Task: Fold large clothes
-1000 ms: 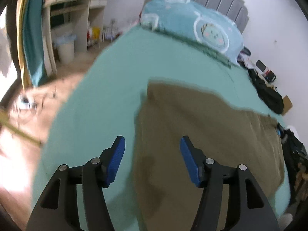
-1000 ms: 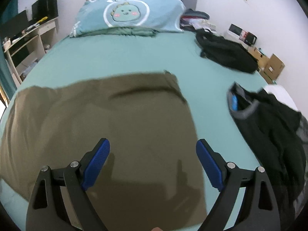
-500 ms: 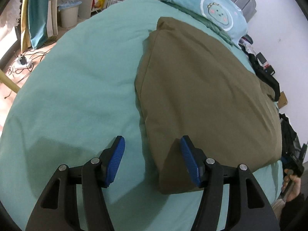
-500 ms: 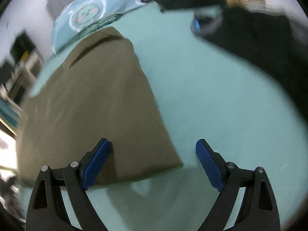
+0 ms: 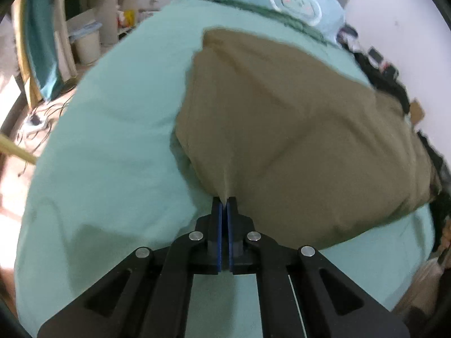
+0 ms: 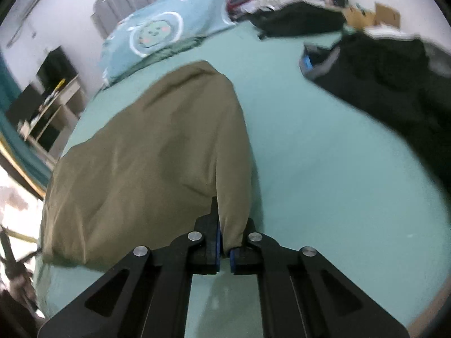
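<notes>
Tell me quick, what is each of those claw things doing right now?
Left gripper: jaws closed on the near edge of the olive garment.
Right gripper: jaws closed on the olive garment's other near corner.

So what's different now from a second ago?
Both claws closed: the left claw now pinches one near corner of the olive cloth, the right claw the other. The cloth is bunched at the grips. Bed and pillow unchanged.

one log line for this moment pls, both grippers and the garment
left gripper: shut on olive garment near corner | right gripper: shut on its other near corner | garment: flat on green bed sheet, fold not begun
</notes>
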Demonstrator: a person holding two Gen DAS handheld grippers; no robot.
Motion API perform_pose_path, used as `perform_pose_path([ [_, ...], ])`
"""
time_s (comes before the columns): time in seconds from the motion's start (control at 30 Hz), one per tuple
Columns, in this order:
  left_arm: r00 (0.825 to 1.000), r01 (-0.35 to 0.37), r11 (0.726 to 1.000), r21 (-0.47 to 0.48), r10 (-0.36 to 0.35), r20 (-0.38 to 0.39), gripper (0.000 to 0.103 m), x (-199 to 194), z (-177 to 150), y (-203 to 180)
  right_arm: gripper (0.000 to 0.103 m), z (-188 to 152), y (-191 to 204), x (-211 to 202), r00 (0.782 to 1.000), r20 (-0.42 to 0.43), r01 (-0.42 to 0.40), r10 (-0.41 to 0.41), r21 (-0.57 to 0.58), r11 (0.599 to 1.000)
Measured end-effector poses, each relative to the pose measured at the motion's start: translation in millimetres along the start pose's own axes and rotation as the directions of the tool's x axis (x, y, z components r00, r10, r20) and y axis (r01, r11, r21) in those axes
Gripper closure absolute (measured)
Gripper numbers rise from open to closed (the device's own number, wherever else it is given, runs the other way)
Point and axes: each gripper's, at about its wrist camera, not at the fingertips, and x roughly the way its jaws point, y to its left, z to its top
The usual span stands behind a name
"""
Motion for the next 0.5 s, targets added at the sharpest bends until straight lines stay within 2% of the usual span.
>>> perform_pose_path([
  [0.07, 1.0, 0.024, 0.999, -0.027, -0.024, 0.02, 0.1, -27.9, -9.3, 9.5, 0.1, -5.7, 5.7, -17.7, 1.0, -0.004, 0.002, -0.002, -0.028, 1.0],
  [0.23, 0.996, 0.049, 0.999, 0.012, -0.048, -0.07, 0.1, -47.5, -46.7, 14.3, 0.1, -43.0, -12.3, -38.8, 0.998, -0.057, 0.028, -0.03, -0.026, 0.999],
  [0.3, 0.994, 0.034, 0.999, 0.034, -0.031, -0.103, 0.099, -44.2, -54.4, 11.9, 0.1, -60.6, -19.8, -32.9, 0.993, -0.103, 0.054, -0.056, -0.025, 0.998],
  [0.37, 0.989, -0.005, 0.998, 0.065, 0.014, -0.146, 0.099, -37.1, -57.7, 10.2, 0.1, -75.9, -22.9, -24.2, 0.984, -0.136, 0.108, -0.116, -0.068, 0.992],
  [0.47, 0.99, -0.059, 0.995, 0.075, 0.068, -0.121, 0.095, -43.4, -50.6, 11.8, 0.094, -85.3, -29.8, -13.3, 0.971, -0.16, 0.162, -0.177, -0.102, 0.982],
  [0.5, 0.994, -0.063, 0.996, 0.062, 0.068, -0.087, 0.094, -50.3, -45.3, 13.9, 0.086, -83.6, -33.2, -15.1, 0.971, -0.155, 0.171, -0.184, -0.092, 0.981],
])
